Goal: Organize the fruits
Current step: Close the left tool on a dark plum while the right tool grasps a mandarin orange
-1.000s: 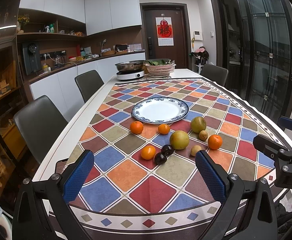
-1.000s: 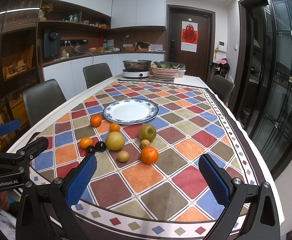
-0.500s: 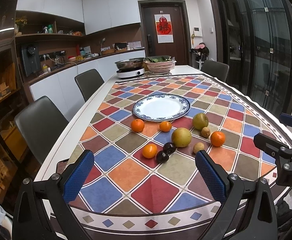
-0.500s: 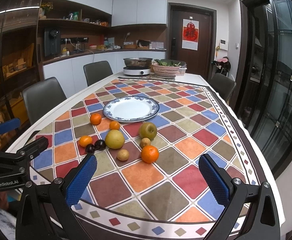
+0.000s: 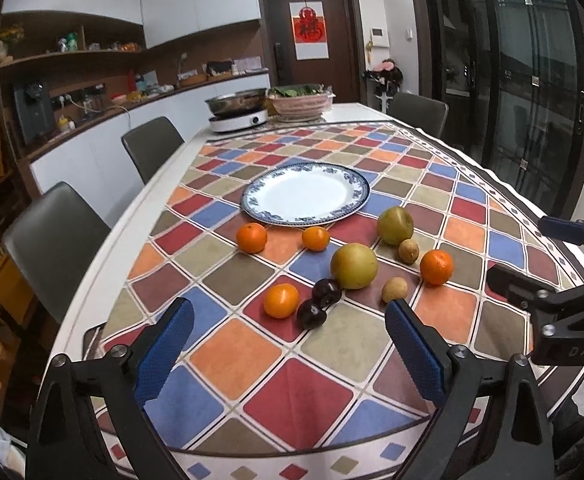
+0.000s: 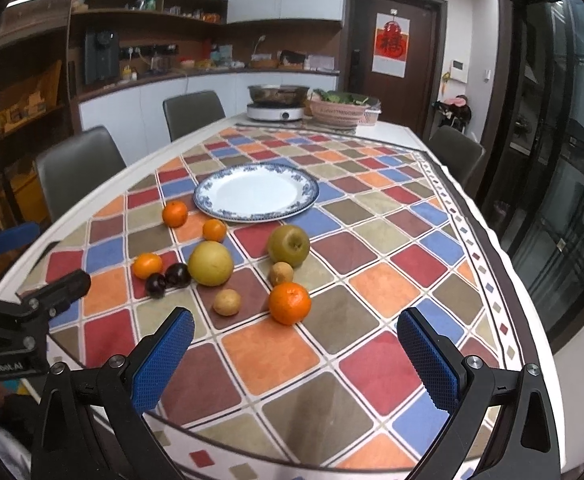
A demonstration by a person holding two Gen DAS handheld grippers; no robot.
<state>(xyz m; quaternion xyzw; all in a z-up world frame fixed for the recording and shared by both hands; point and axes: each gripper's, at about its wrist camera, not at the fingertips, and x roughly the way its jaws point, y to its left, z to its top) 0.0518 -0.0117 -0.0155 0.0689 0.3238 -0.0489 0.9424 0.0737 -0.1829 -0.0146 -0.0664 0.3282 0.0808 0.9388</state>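
Kitchen worktop [image 5: 92,280], chequered cloth | fruits loose at frame centre, below empty plate [image 5: 306,194] | left gripper [image 5: 288,340] jaws wide, just narrowing, nothing between; mandarin [image 5: 281,300] and plums [image 5: 318,308] directly ahead | right gripper [image 6: 296,354] jaws wide, empty

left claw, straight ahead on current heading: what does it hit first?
Probably the two dark round plums, roughly centred ahead of the open left claw; the small orange mandarin sits just beside them. Depth is unclear.
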